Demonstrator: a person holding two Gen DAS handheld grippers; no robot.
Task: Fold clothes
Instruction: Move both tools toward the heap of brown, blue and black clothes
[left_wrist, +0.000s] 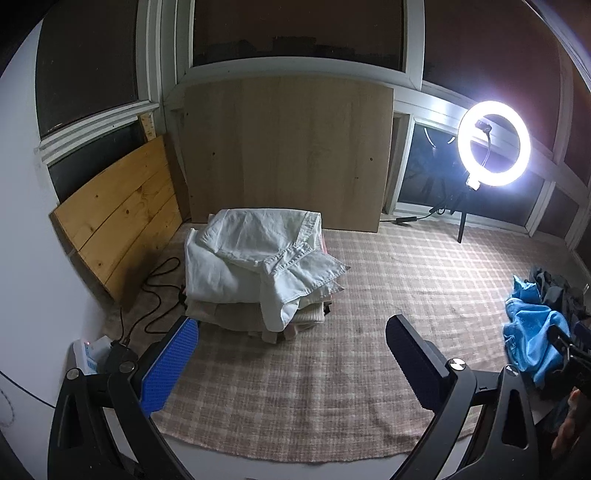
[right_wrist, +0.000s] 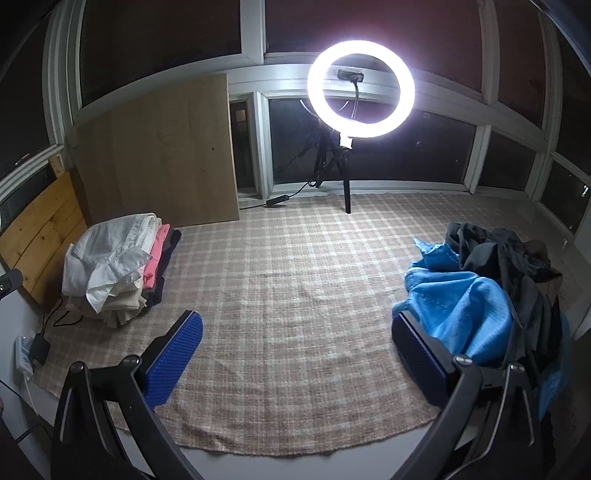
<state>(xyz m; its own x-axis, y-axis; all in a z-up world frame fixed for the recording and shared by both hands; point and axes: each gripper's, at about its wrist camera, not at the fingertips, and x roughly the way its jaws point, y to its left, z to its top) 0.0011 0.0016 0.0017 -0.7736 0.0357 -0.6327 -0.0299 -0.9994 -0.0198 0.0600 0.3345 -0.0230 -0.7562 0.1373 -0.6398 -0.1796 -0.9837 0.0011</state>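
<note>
Left hand-held gripper (left_wrist: 291, 354) and right hand-held gripper (right_wrist: 297, 350) — both wide apart, empty, aloft.

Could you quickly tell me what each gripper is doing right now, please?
Left gripper: open, holding nothing, above the plaid rug.
Right gripper: open, holding nothing, beside the blue garment.

A plaid woven rug (right_wrist: 295, 295) covers the floor. On it sit a stack of folded clothes (right_wrist: 118, 273) at left, a heap of unfolded clothes (right_wrist: 480, 291) at right, and a ring light's stand (right_wrist: 347, 195) at the back.
</note>
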